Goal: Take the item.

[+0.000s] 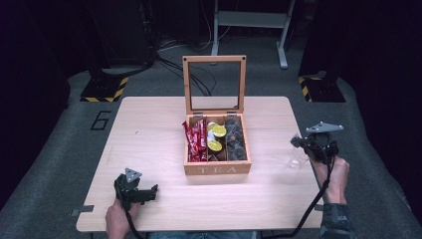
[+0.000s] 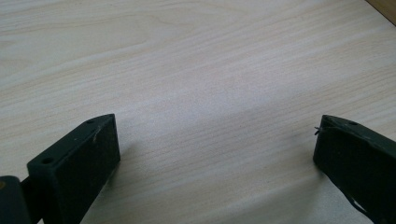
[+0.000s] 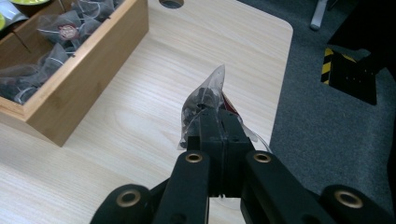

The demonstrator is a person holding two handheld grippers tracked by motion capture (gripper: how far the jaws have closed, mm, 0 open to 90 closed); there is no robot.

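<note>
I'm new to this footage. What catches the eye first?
The open wooden tea box at the table's centre, its lid upright, holds red sachets, lime-topped pods and dark tea bags. At the table's right edge, the right gripper is shut on a clear tea bag; the left gripper is open.

1 tea box, 2 grippers, 1 table

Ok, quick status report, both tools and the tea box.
Left tool open, empty, over bare table. Right tool shut on tea bag, right of tea box. Box lid up, nothing in the way.
</note>
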